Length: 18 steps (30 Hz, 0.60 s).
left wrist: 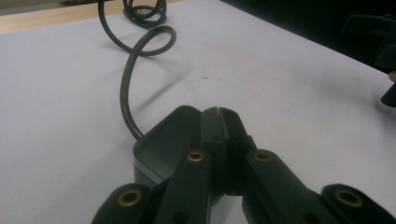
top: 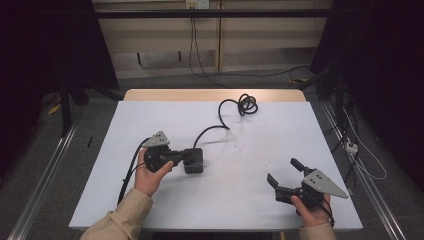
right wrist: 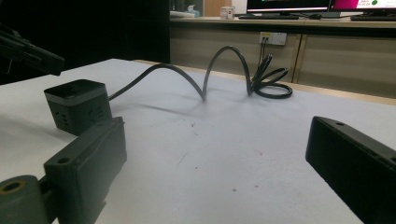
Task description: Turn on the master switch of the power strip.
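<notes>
A black cube-shaped power block (top: 194,161) with a grey band sits left of the table's middle. Its thick black cable (top: 227,112) loops back to a coil (top: 247,104) near the far edge. My left gripper (top: 186,155) is shut, its jaws pressed together with nothing between them, tips resting over the block's top (left wrist: 163,135). In the left gripper view the shut tips (left wrist: 218,113) lie above the block's far edge. My right gripper (top: 282,170) is open above the table at the front right, apart from the block (right wrist: 77,105), jaws wide (right wrist: 215,135).
The white table top (top: 260,150) has a wooden strip (top: 215,94) along its far edge. Beyond it are a wall with sockets (top: 197,4) and hanging wires. Floor rails (top: 45,170) run along both sides of the table.
</notes>
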{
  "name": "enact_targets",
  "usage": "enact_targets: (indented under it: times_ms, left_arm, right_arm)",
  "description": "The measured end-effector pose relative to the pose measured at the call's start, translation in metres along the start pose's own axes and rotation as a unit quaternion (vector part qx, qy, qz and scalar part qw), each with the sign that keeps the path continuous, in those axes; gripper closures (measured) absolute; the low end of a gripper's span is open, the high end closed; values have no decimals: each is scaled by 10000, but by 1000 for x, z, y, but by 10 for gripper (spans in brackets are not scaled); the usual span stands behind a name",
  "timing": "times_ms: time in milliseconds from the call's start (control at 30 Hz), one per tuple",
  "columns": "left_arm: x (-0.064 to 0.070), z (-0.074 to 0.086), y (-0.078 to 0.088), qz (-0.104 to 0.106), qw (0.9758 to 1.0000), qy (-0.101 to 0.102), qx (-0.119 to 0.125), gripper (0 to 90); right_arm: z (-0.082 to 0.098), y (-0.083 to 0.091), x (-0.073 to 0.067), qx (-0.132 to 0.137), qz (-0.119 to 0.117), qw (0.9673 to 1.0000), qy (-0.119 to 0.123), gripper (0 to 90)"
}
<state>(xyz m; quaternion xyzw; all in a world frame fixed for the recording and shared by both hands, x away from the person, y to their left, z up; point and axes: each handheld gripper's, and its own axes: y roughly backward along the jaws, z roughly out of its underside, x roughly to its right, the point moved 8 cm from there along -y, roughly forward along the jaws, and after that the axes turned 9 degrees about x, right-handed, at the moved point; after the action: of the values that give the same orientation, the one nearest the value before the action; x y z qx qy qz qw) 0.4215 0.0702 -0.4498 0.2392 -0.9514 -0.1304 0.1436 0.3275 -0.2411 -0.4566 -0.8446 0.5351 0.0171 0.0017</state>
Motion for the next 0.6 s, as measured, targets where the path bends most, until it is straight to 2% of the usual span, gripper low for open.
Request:
enact_targets:
  times_ms: [267,533,600]
  left_arm:
    - [2,2,-3,33,10000,63,1,900]
    - [2,4,-5,34,10000,0,-72,900]
    - [3,5,-6,27,10000,60,-64,900]
  right_arm:
    - [0,0,1,8,8,10000,1,48]
    - [-1,0,1,26,14,10000,11,48]
    - [-1,0,1,24,16,10000,14,49]
